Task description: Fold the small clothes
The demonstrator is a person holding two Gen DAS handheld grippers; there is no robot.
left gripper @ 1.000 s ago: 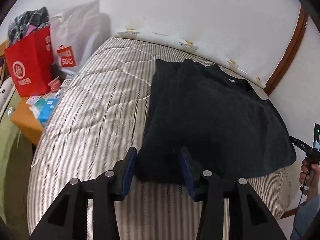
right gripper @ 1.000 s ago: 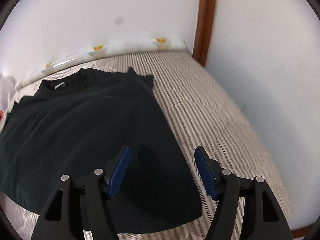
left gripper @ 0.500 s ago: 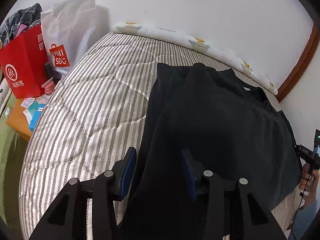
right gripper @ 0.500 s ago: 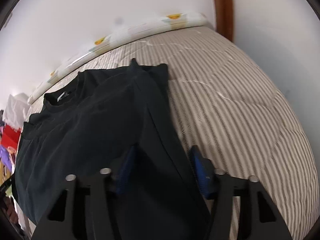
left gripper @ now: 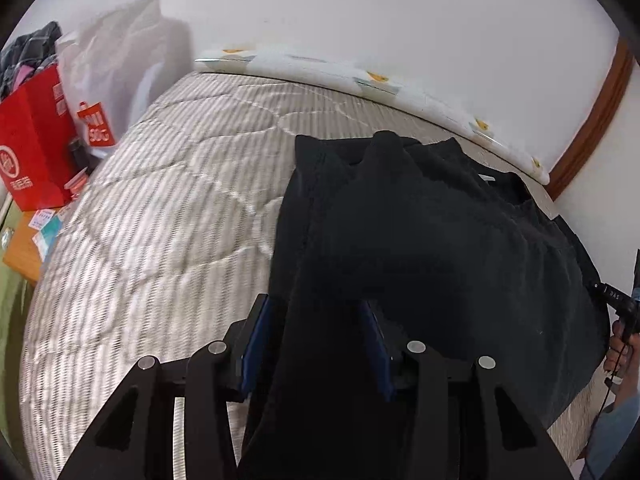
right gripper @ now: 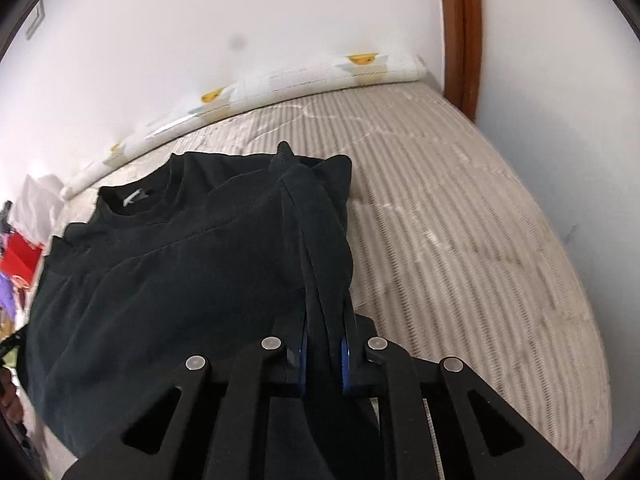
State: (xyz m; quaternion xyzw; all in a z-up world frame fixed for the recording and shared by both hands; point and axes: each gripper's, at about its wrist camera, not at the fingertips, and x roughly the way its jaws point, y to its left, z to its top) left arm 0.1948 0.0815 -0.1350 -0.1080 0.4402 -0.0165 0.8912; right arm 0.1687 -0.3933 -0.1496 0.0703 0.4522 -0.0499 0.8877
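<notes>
The right tool point(right gripper: 323, 350) was pinched nearly closed on the bunched edge of the black knit short-sleeved top point(right gripper: 168, 264), which lay on the striped quilted bed point(right gripper: 460, 240). The left tool point(left gripper: 314, 346) stood partly open, its blue pads point(left gripper: 253, 346) on either side of the same top's point(left gripper: 420, 248) lifted fabric.

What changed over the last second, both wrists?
Both tongs moved in over the black shirt's near hem. The right tongs shut on a fold of its edge; cloth now lies between the left tongs' pads, which look only partly closed, and the hem is lifted. The striped mattress and red bag stayed put.
</notes>
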